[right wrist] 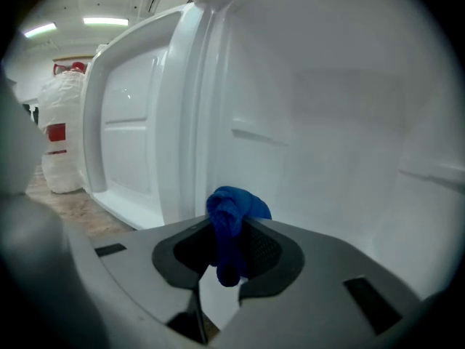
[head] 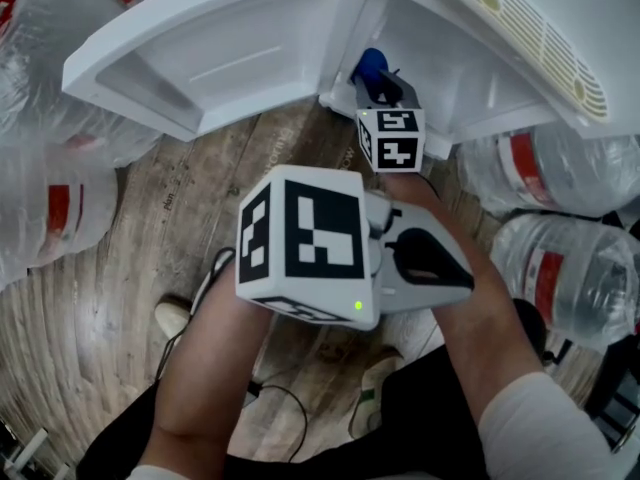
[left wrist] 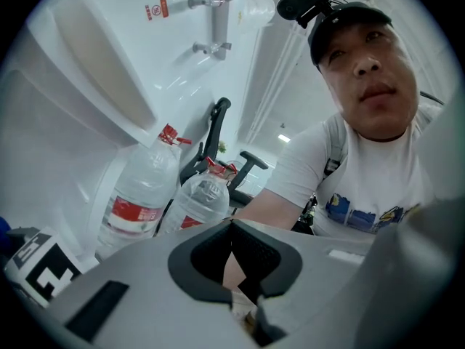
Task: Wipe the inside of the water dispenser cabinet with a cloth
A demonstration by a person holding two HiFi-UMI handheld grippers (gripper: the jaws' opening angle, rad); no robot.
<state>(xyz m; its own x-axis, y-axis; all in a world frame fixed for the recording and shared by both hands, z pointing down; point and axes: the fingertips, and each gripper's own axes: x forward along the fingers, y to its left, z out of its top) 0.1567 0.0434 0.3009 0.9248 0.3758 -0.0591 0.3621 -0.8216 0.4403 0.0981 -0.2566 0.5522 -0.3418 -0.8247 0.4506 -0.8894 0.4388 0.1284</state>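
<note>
The white water dispenser cabinet (head: pixel 470 78) stands with its door (head: pixel 230 48) swung wide to the left. My right gripper (head: pixel 380 80) reaches into the opening at its bottom corner, shut on a blue cloth (head: pixel 370 63). In the right gripper view the cloth (right wrist: pixel 232 220) bunches out between the jaws of the right gripper (right wrist: pixel 231 257), close to the bare white inner wall (right wrist: pixel 334 129), with the door (right wrist: pixel 131 137) to the left. My left gripper (head: pixel 435 260) is held close under the head camera, away from the cabinet. Its jaws (left wrist: pixel 234 249) are shut on nothing and point back at the person.
Large plastic-wrapped water bottles (head: pixel 560 168) lie on the wooden floor (head: pixel 120 268) right of the cabinet, and more bottles (head: pixel 50 208) crowd the left. A black cable (head: pixel 285 398) and the person's shoes (head: pixel 175 315) are on the floor below. An office chair (left wrist: pixel 218 133) stands behind the bottles.
</note>
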